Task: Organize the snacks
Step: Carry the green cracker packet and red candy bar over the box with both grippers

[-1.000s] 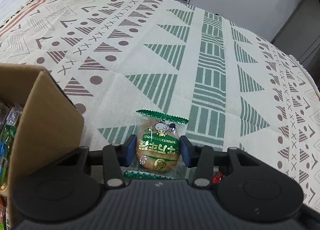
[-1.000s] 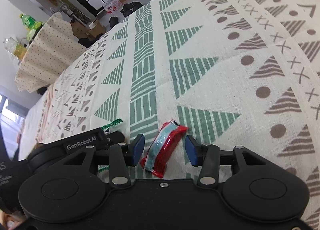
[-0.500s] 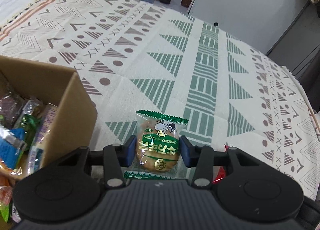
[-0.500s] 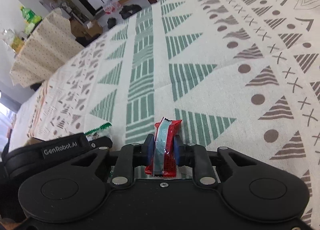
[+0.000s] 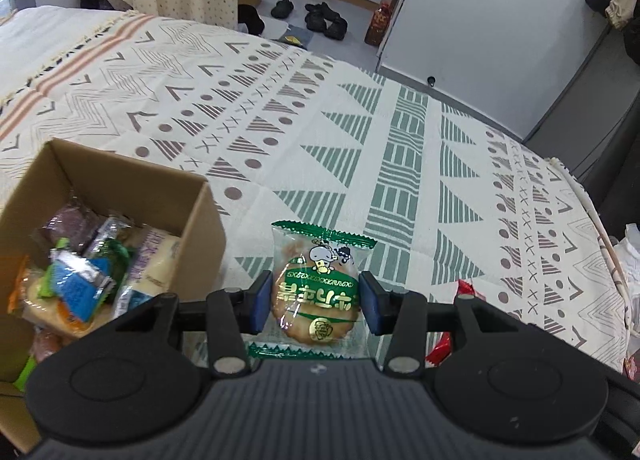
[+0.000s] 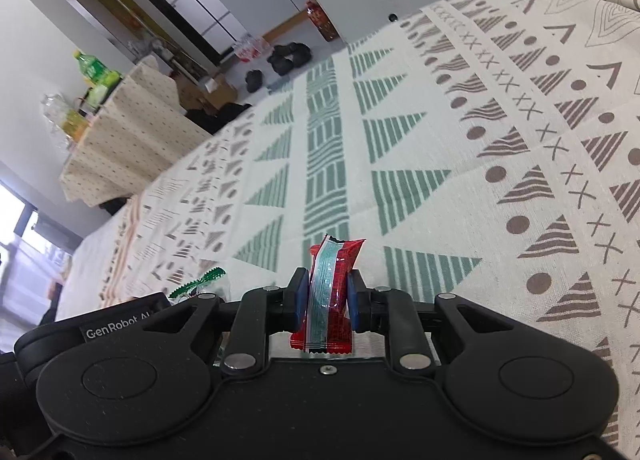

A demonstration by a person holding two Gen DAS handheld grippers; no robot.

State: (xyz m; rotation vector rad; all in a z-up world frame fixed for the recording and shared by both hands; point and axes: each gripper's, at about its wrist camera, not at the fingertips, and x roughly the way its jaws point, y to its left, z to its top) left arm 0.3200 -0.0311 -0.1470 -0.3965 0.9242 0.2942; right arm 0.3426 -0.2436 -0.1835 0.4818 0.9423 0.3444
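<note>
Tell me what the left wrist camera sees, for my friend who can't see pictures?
The left gripper holds a round cookie in a clear and green wrapper above a patterned tablecloth. To its left stands an open cardboard box full of wrapped snacks.

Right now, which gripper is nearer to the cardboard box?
Left. The left gripper, holding the cookie packet, is just right of the cardboard box. The right gripper, holding the red packet, is farther right.
</note>
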